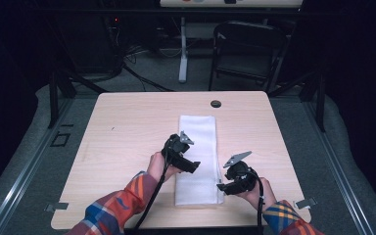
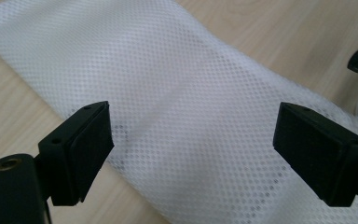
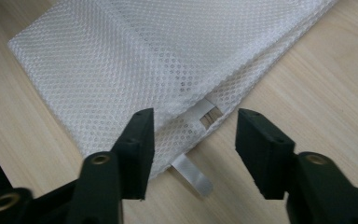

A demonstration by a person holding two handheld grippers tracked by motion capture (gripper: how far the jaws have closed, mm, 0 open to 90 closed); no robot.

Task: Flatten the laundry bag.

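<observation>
**Mesh bag, folded, on desk**

Item: white mesh bag (image 1: 197, 156), lying flat at mid-desk (image 1: 127, 127), long side running away from the person. Ribbon tab (image 3: 192, 173) protrudes at its near edge. Left gripper (image 2: 191, 140): above the bag, jaws wide apart, empty. Right gripper (image 3: 193, 149): jaws part-open, straddling the tab edge, gripping nothing.

Light wood desk (image 1: 127, 127) with rounded corners and a round black cable hole (image 1: 216, 104) near its far edge. Grey carpet floor (image 1: 29, 161) around it, with metal rails (image 1: 14, 188) along both sides. Behind it: a black folding chair (image 1: 247, 49), a white table leg (image 1: 183, 49), and loose black cables (image 1: 132, 61). The room is dark at its edges.
</observation>
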